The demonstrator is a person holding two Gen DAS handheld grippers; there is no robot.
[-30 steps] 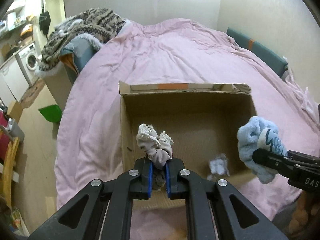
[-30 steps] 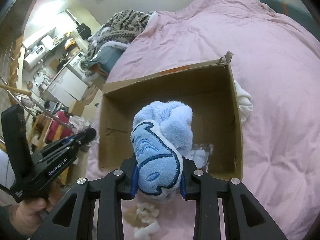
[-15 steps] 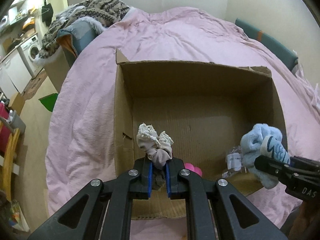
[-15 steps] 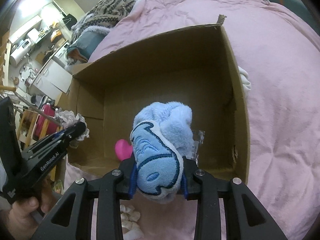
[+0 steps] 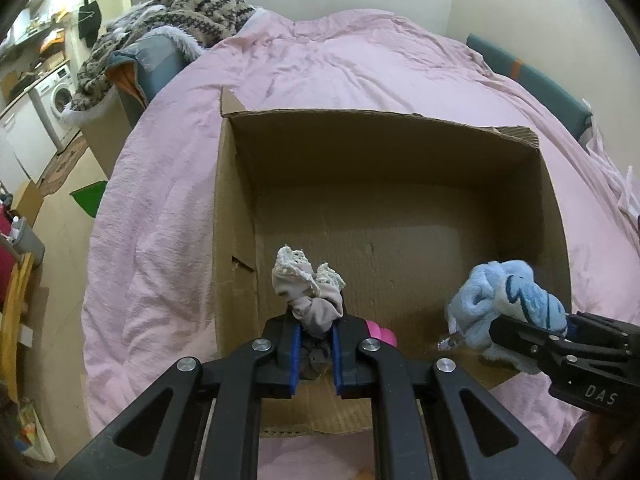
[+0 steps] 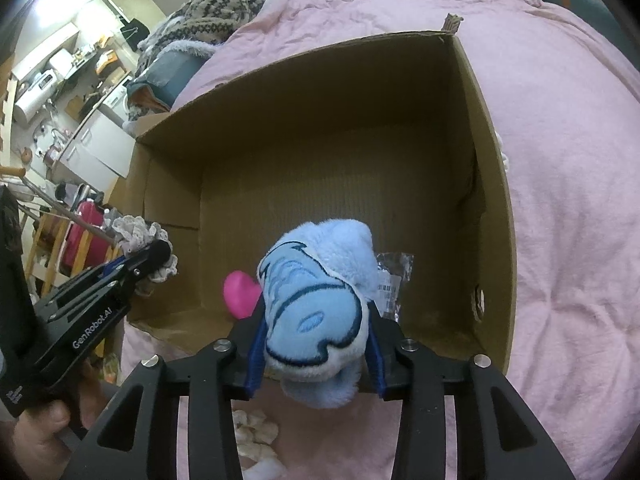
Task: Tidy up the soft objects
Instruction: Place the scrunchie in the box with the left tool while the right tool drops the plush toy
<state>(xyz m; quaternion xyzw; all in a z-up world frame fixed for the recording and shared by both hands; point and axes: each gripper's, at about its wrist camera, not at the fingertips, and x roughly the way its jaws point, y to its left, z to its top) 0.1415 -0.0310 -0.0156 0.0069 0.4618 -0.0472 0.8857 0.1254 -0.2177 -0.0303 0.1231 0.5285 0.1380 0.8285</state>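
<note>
Soft blue plush (image 6: 316, 312) is clamped between the fingers of the right gripper (image 6: 316, 356) above the near edge of the cardboard box (image 5: 236, 216); a lace-trimmed beige cloth (image 5: 310, 294) is pinched by the left gripper (image 5: 314, 354) over the box's near-left corner; a pink item (image 6: 240, 294) lies on the box floor

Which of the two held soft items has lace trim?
The beige scrunchie in the left gripper; the right gripper clamps a plain blue plush.
</note>
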